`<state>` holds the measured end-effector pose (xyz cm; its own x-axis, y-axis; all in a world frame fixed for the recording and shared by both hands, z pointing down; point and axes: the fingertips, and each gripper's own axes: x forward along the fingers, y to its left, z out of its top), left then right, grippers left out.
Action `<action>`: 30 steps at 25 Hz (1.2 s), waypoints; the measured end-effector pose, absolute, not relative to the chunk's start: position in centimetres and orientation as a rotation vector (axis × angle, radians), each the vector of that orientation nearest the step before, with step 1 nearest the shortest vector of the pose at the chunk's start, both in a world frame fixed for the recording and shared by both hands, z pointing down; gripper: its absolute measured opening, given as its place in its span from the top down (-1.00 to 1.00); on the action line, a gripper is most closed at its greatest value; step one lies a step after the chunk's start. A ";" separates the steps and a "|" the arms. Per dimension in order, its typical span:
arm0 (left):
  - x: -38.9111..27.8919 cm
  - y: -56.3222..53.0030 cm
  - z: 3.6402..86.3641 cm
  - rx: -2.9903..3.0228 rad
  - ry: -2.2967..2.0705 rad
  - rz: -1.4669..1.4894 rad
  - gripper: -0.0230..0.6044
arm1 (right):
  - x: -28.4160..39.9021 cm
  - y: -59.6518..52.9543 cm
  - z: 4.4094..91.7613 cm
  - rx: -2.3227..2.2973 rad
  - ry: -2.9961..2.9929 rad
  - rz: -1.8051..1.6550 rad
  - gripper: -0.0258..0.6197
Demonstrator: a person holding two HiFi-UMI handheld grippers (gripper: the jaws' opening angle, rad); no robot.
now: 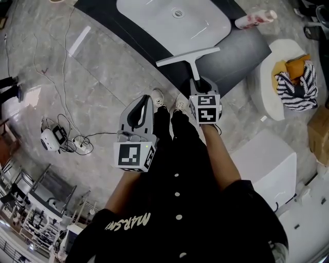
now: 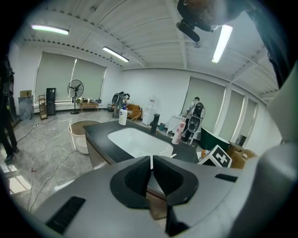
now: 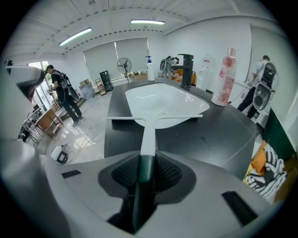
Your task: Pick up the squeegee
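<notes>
The squeegee (image 1: pixel 188 55) has a pale blade and a pale shaft with a dark green handle. Its blade sits across the dark counter (image 1: pixel 241 56) at the near rim of the white sink (image 1: pixel 154 15). My right gripper (image 1: pixel 198 83) points down at the counter edge and is shut on the handle. In the right gripper view the handle (image 3: pixel 147 139) runs straight out between both pads of my right gripper (image 3: pixel 147 161). My left gripper (image 1: pixel 149 98) hangs lower left over the floor, shut and holding nothing. The left gripper view shows my left gripper (image 2: pixel 152 161) with its pads together.
A pink bottle (image 1: pixel 254 19) lies at the counter's far right. A white tub (image 1: pixel 268 95) with striped and yellow cloths stands to the right. Cables and a small white device (image 1: pixel 51 138) lie on the floor at left. A faucet (image 3: pixel 186 69) stands behind the sink.
</notes>
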<state>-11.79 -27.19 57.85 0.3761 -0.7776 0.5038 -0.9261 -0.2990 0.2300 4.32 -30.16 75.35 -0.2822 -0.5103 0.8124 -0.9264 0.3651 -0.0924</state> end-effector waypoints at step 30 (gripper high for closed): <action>-10.7 -31.9 45.0 2.443 -1.566 0.218 0.86 | 5.2 -37.1 51.2 1.454 -2.326 0.315 0.65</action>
<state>-10.66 -31.87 44.97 0.4175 -0.8742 0.2478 -0.9087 -0.4019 0.1131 5.23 -37.11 51.16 -0.3937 -0.8130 0.4290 -0.8978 0.4403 0.0106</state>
